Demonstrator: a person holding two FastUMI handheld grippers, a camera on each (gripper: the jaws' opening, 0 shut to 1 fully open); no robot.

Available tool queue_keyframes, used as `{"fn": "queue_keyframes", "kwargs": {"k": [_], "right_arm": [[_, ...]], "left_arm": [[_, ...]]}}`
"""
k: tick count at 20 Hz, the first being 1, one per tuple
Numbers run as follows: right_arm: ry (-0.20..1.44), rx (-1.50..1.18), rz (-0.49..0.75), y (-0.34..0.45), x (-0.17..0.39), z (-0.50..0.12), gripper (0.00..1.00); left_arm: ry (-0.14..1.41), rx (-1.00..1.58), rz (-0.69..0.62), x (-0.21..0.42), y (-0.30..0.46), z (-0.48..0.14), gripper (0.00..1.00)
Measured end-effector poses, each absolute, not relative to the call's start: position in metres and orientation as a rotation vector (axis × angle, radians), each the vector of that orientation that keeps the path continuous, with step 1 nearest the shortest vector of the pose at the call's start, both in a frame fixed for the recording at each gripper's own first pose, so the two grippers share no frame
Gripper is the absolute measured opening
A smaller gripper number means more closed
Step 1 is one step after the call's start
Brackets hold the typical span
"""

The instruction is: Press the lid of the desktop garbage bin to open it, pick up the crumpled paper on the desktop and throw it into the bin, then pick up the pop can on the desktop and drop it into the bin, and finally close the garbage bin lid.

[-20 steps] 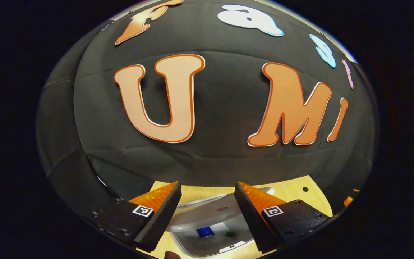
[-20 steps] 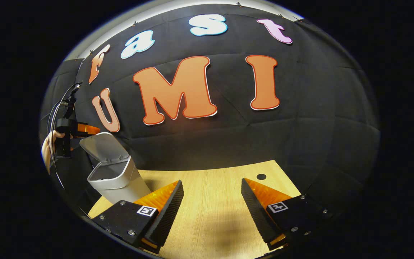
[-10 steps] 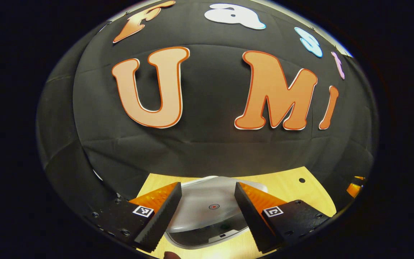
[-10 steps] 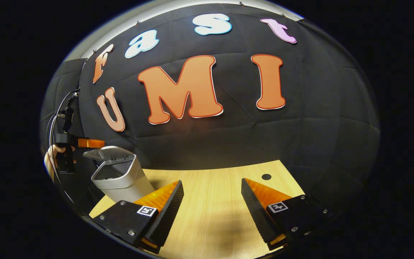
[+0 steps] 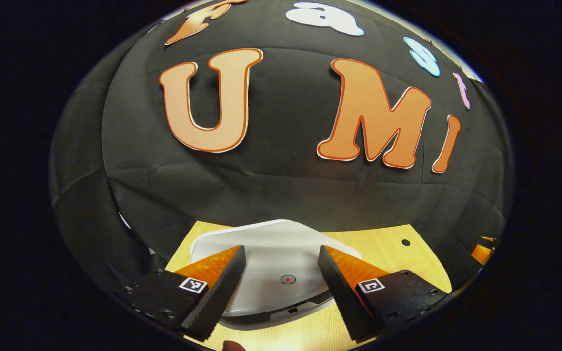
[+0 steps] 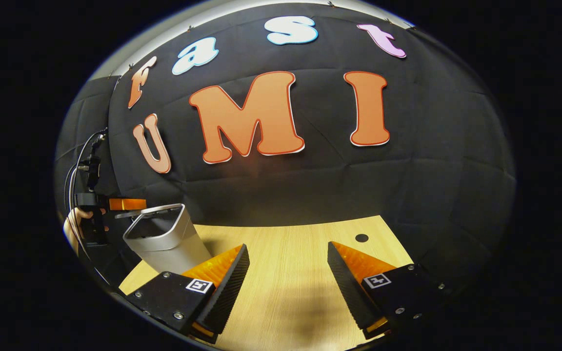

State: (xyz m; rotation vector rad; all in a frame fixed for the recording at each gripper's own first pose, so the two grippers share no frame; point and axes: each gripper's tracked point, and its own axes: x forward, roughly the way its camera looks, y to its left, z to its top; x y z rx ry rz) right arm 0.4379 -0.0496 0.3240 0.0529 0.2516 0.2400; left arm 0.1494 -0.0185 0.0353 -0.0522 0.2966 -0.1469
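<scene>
The white lid (image 5: 271,243) of the grey desktop bin (image 6: 166,241) lies almost flat, a red dot (image 5: 288,279) near its front edge. A thin dark slit shows under that edge. My left gripper (image 5: 281,285) hovers open just above the lid, one finger on each side of the dot. In the right gripper view the left gripper (image 6: 132,204) sits level over the lid's (image 6: 151,211) far side, held by a hand (image 6: 73,226). My right gripper (image 6: 286,282) is open over the wooden table (image 6: 286,243), with nothing between its fingers, to the right of the bin.
A small dark hole (image 6: 361,238) marks the table near its back right corner; the same hole (image 5: 406,242) appears in the left gripper view. The black cloth wall stands close behind the bin. Cables (image 6: 78,161) trail up from the left gripper.
The lid has swung down from steeply raised to nearly flat, covering the bin's inside. The left gripper came down with it. The right gripper has barely moved.
</scene>
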Motion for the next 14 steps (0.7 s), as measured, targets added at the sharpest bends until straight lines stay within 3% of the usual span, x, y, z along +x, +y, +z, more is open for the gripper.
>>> {"fn": "queue_keyframes", "kwargs": {"k": [8, 14], "right_arm": [[0.277, 0.065, 0.268, -0.042, 0.444, 0.316, 0.96], [0.296, 0.061, 0.263, -0.042, 0.446, 0.307, 0.96]], "left_arm": [[0.368, 0.027, -0.105, 0.143, -0.018, -0.018, 0.98], [0.196, 0.116, -0.113, 0.145, -0.016, -0.017, 0.98]]}}
